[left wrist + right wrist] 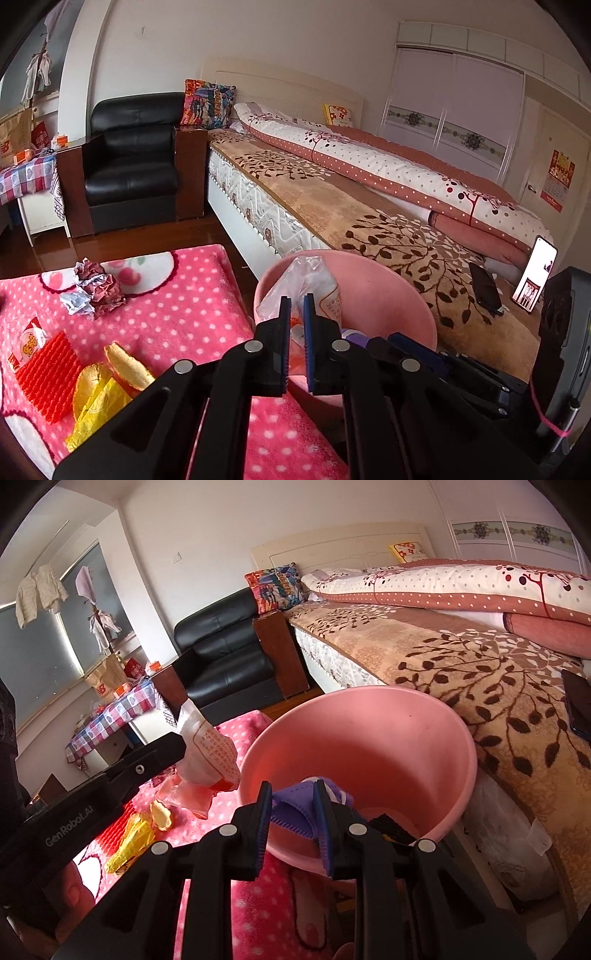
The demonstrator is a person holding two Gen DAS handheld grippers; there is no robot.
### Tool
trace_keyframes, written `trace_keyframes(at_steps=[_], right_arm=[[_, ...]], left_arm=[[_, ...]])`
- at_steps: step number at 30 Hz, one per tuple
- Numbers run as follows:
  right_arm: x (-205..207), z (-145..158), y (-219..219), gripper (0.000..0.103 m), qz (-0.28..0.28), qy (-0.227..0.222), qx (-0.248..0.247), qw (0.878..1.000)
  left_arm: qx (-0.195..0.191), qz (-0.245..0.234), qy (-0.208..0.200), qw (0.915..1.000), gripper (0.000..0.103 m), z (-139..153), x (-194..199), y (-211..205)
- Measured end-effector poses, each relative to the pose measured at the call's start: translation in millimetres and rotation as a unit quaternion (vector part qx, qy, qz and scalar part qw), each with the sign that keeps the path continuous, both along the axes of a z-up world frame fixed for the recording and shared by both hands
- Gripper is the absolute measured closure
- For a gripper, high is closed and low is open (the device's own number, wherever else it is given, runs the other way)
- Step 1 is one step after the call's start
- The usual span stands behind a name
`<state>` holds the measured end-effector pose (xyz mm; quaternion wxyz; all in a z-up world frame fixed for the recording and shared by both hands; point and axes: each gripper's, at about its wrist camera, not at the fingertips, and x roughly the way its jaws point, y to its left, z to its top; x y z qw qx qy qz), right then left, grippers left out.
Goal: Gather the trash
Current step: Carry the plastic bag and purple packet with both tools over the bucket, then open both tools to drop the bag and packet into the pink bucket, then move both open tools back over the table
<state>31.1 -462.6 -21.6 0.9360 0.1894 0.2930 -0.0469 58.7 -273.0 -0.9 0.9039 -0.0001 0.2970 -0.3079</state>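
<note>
My left gripper [296,301] is shut on a clear plastic bag [314,284] with orange print, held over the near rim of the pink bin [388,291]. In the right wrist view the left gripper [179,744] comes in from the left, and the plastic bag [210,746] hangs just left of the pink bin [388,731]. My right gripper [291,786] is shut on a purple foam piece [291,810] above the bin's near edge. More trash lies on the pink dotted blanket [177,314]: crumpled paper [94,291], a red foam net [48,373], yellow wrappers [107,384].
The bin stands between the blanket-covered surface and a bed [332,192] on the right. Two phones [535,275] lie on the bed's near edge. A black armchair [129,162] and a small checked table [26,173] stand at the back.
</note>
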Motion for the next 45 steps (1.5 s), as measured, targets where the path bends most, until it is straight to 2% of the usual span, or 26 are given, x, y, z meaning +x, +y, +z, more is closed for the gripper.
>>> trace_keyframes(at_steps=[7,12,14,18,23,26,33,45], right_arm=[[-1,-3,-11,0.082,-0.019,-0.004,-0.006,1.0],[1,-6,-17,0.082,-0.023,-0.001,-0.002,1.0],[1,-6,-18,0.082,-0.024,0.0,0.0,1.0],[3,-7,-20,0.081,-0.024,0.005,0.0,1.0],[4,-6,-19,0.061,-0.024,0.008,0.001,1.0],[2,-4,-16,0.055,-0.017,0.005,0.005,1.0],[-1,1,5,0.054,0.007,0.005,-0.007,1.0],[-10,3,60,0.052,0.052,0.014,-0.012,0.998]], left_arm=[[0.003,-0.01,0.009,0.9999,0.097,-10,6,-19],[0.001,-0.013,0.016,0.9998,0.079,-10,10,-22],[0.001,-0.013,0.018,0.9997,0.065,-10,10,-22],[-0.005,-0.013,0.029,0.9995,0.064,-8,13,-21],[-0.002,-0.014,0.032,0.9994,0.064,-7,10,-18],[0.006,-0.017,0.027,0.9995,0.064,-6,5,-16],[0.028,0.007,-0.005,0.9996,0.064,-1,-9,2],[0.041,0.053,0.001,0.9978,0.064,1,-21,49]])
